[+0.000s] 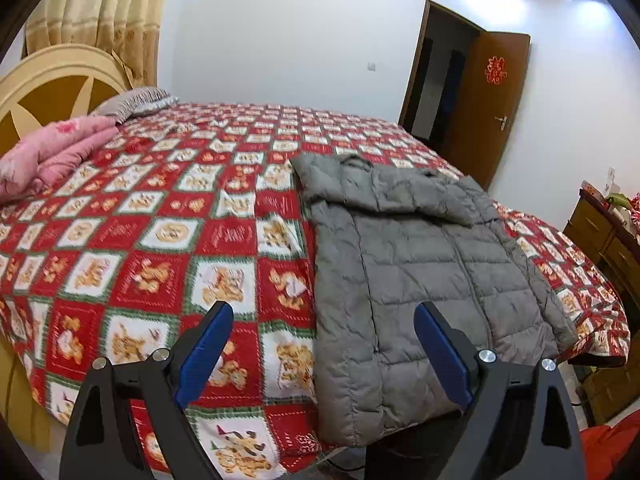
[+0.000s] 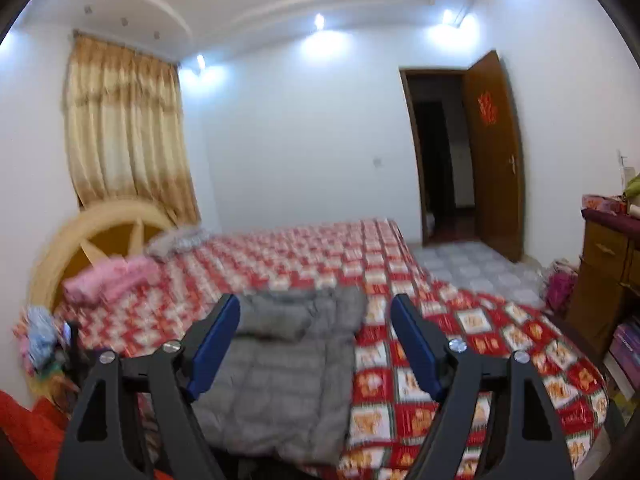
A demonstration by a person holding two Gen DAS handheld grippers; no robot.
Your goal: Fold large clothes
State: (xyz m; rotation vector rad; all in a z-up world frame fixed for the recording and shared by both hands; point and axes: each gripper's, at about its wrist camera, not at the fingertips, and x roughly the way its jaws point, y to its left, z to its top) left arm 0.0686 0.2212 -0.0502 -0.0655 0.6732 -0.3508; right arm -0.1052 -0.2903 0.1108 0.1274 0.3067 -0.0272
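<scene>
A grey quilted puffer jacket (image 1: 420, 276) lies flat on the bed, hood end away from me, hem at the near edge, with one sleeve folded across its upper part. It also shows in the right wrist view (image 2: 280, 364), blurred. My left gripper (image 1: 324, 316) is open and empty, held above the near bed edge over the jacket's left side. My right gripper (image 2: 316, 308) is open and empty, held above the jacket's right part, near the bed edge.
The bed has a red checked cover (image 1: 168, 240) with a pink quilt (image 1: 52, 152) and grey pillow (image 1: 136, 102) by the headboard. A wooden dresser (image 2: 604, 276) stands to the right. An open door (image 2: 492, 156) is at the back right.
</scene>
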